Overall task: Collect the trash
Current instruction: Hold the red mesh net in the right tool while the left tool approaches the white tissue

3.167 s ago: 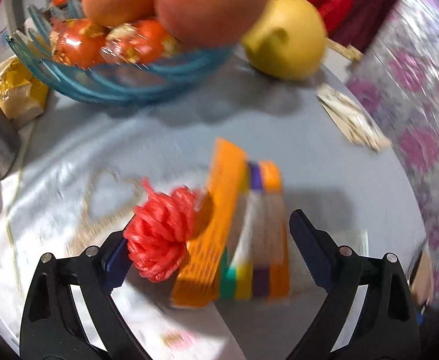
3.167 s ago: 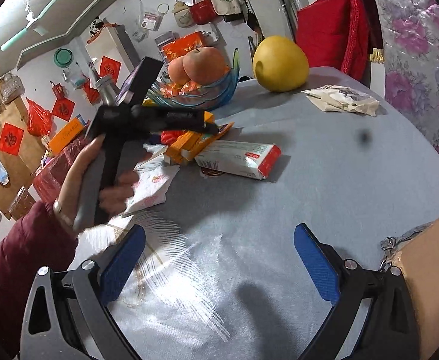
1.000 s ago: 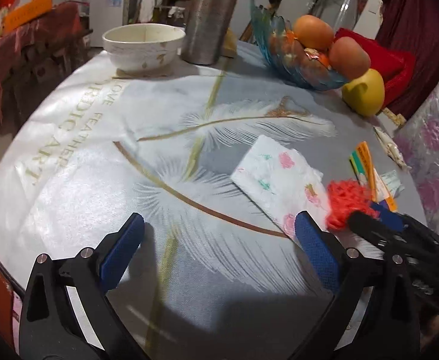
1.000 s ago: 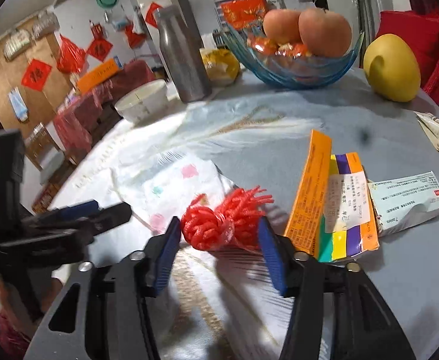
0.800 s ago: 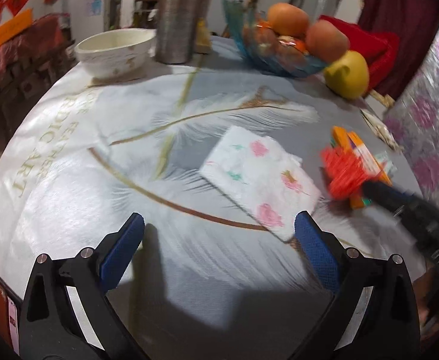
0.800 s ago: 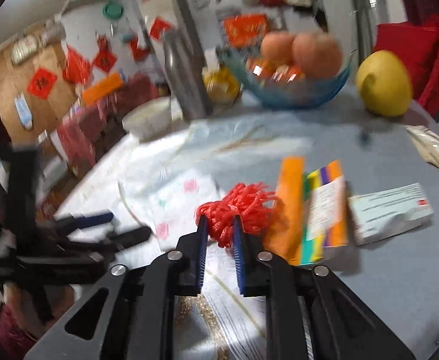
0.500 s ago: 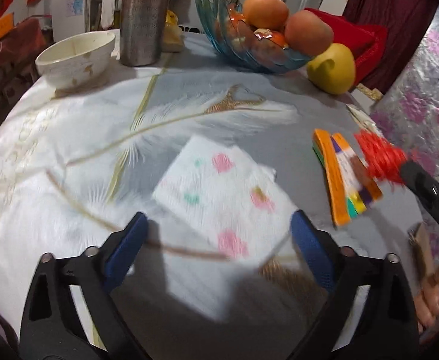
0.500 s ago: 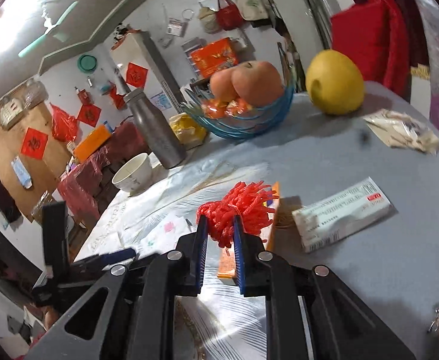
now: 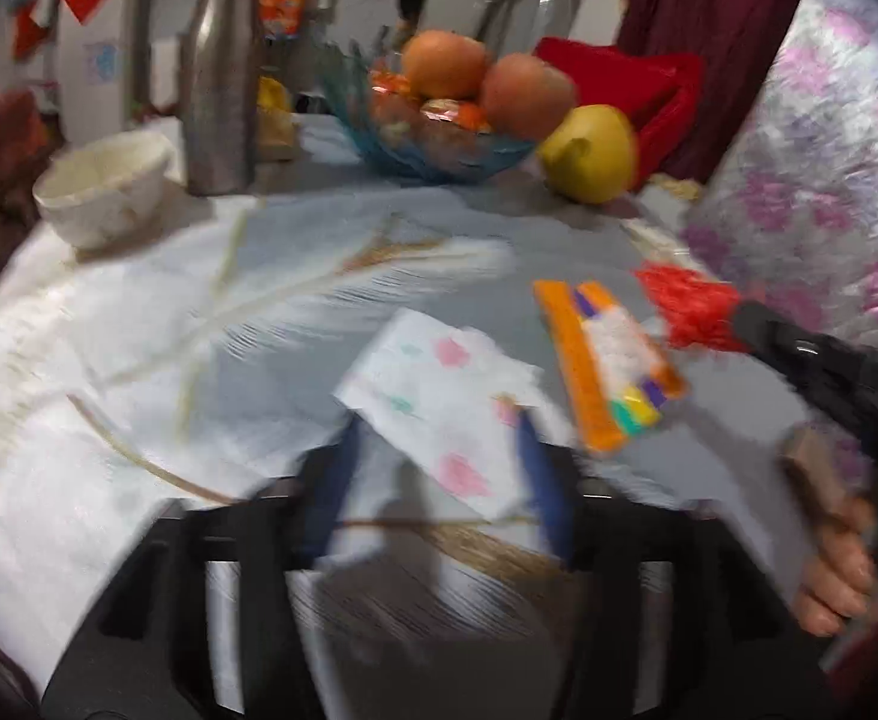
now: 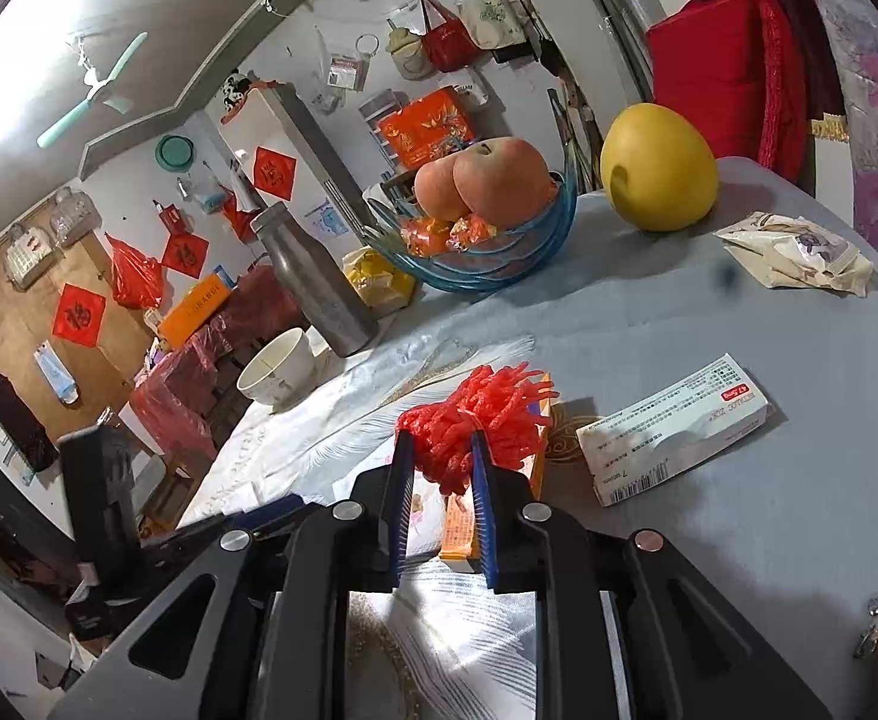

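Note:
A floral paper napkin [image 9: 439, 384] lies flat on the feather-print tablecloth. My left gripper [image 9: 439, 438] hangs just over its near edge, jaws closing, one finger on each side of the napkin and neither pad pressing it. A red mesh fruit net [image 10: 481, 414] is bunched between the pads of my right gripper [image 10: 439, 444]. Those jaws ease open slightly but still pinch the net, held above the table. In the left wrist view the net [image 9: 691, 312] shows at the right. An orange and purple box [image 9: 607, 360] lies beside the napkin.
A white medicine box [image 10: 673, 429] and a crumpled snack packet [image 10: 799, 252] lie at the right of the table. At the back stand a blue fruit bowl [image 9: 439, 144], a yellow pomelo [image 9: 589, 156], a steel bottle [image 9: 220, 90] and a white bowl [image 9: 103, 192].
My right gripper shut on the red net and lifted it off the table. My left gripper moved in over the napkin and its jaws narrowed around it.

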